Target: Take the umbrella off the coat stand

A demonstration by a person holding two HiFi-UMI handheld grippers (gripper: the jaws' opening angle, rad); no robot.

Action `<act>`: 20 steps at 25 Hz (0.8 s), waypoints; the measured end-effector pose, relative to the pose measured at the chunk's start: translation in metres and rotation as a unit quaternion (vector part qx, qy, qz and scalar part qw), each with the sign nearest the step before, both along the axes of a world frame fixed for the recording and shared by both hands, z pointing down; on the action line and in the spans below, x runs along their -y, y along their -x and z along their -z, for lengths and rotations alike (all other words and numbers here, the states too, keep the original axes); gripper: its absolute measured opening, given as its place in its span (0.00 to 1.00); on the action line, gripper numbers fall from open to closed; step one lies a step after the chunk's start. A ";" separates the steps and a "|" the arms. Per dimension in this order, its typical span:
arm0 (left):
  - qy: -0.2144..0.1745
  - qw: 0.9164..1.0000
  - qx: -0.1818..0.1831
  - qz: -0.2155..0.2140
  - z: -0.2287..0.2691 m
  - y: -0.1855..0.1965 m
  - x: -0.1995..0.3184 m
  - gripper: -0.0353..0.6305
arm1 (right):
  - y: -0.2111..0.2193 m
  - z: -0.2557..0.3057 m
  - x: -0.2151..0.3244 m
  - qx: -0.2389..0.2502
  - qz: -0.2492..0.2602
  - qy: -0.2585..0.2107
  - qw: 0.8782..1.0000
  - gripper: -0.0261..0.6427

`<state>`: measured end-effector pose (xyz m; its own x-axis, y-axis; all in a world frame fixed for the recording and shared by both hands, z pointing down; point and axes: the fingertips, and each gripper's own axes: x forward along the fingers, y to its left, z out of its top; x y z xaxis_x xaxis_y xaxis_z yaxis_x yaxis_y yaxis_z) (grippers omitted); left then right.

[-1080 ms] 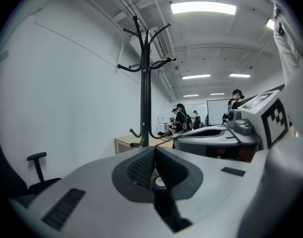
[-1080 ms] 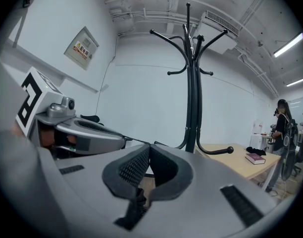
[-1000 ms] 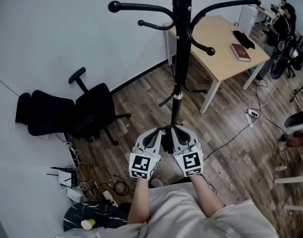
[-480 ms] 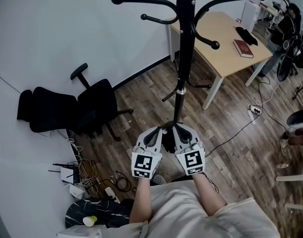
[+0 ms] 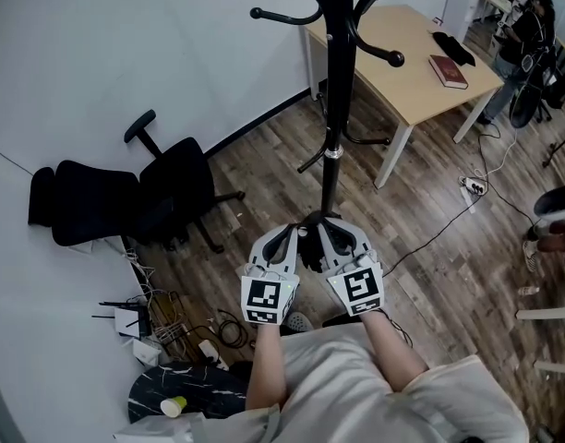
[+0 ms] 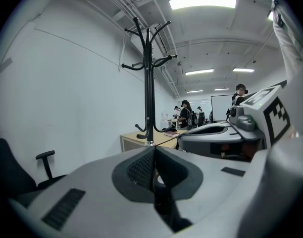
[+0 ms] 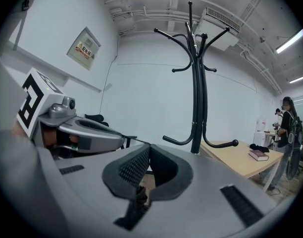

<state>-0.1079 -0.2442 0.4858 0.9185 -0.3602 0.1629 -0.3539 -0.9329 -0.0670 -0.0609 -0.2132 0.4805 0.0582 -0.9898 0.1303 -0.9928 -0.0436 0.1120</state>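
Keeping left hand-held gripper (image 5: 290, 240) and right hand-held gripper (image 5: 330, 238) clenched on nothing, side by side near the foot of the coat stand (image 5: 334, 81), unchanged from a second ago. Showing no umbrella on the visible hooks (image 5: 282, 15); judging the reach as not yet begun.

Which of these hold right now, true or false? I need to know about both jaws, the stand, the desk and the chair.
1. The left gripper's jaws are together, with nothing between them. True.
2. The right gripper grips the pole of the coat stand. False: its jaws are shut on nothing, short of the pole.
3. An umbrella hangs on the coat stand. False: nothing hangs on it.
4. A red book lies on the desk. True.
5. In the head view, the office chair is right of the stand. False: it is to the left.
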 end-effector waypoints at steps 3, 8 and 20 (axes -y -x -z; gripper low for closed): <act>-0.001 1.000 -0.006 -0.002 0.003 -0.002 -0.002 0.09 | -0.001 0.001 -0.003 0.003 -0.001 -0.003 1.000 0.05; -0.003 1.000 -0.005 -0.008 0.003 -0.004 -0.005 0.09 | -0.003 -0.001 -0.006 0.004 -0.004 -0.001 1.000 0.05; 0.000 1.000 0.001 0.002 -0.001 0.005 -0.003 0.09 | 0.005 -0.005 -0.001 -0.004 0.008 0.005 1.000 0.06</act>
<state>-0.1133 -0.2415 0.4870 0.9168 -0.3635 0.1653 -0.3572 -0.9316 -0.0673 -0.0661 -0.2122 0.4852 0.0443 -0.9892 0.1394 -0.9924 -0.0275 0.1201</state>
